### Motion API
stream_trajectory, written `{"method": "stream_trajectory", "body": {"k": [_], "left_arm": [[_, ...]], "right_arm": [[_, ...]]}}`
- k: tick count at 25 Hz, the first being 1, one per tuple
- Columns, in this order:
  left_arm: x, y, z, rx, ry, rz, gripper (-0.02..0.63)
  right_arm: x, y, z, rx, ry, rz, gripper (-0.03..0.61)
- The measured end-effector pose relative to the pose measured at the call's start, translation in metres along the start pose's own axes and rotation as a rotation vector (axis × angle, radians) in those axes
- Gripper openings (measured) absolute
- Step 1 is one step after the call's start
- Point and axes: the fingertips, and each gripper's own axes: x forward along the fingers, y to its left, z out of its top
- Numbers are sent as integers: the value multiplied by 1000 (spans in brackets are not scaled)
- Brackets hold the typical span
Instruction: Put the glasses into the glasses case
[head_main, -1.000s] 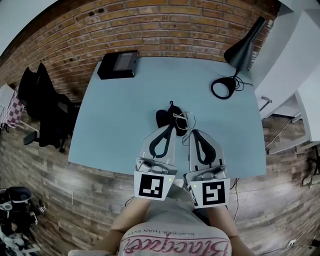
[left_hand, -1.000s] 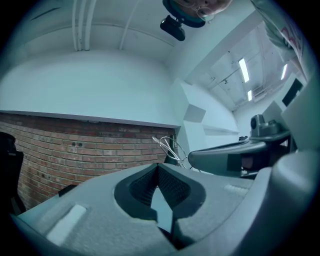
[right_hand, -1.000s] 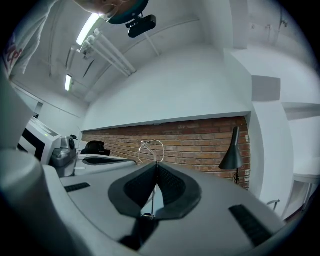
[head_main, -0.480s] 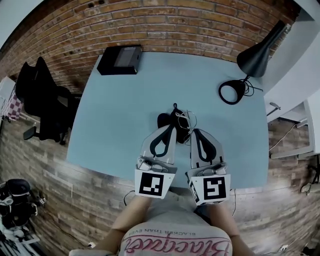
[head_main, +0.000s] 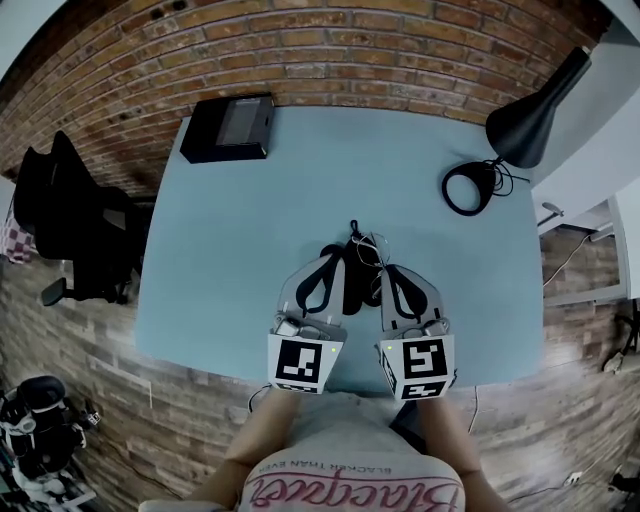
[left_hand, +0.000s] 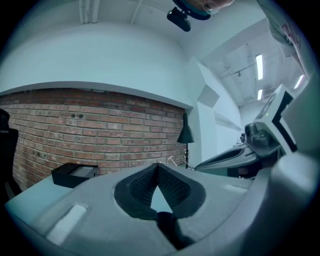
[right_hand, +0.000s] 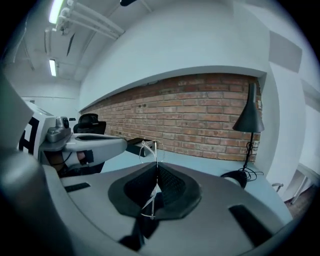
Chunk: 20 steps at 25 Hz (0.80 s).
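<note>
Right gripper (head_main: 379, 268) jaws pinching thin wire glasses (right_hand: 150, 150), left gripper (head_main: 338, 262) jaws pressed together beside black glasses case (head_main: 328, 252), near edge of blue surface (head_main: 240, 230)

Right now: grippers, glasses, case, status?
Left gripper shut, nothing between fingers. Right gripper shut on glasses. Glasses case on table at both tips, glasses not in yet. Nothing in the way.
</note>
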Motion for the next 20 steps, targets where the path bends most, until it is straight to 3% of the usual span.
{"method": "stream_trajectory", "body": {"k": [11,20], "left_arm": [[28,30,-50,-12,117,-110,3],[44,39,-69,-37,147,-124,3]], "right_arm": [[56,1,-77,14,289,-79,12],[82,-1,-127,7,454,-75,12]]}}
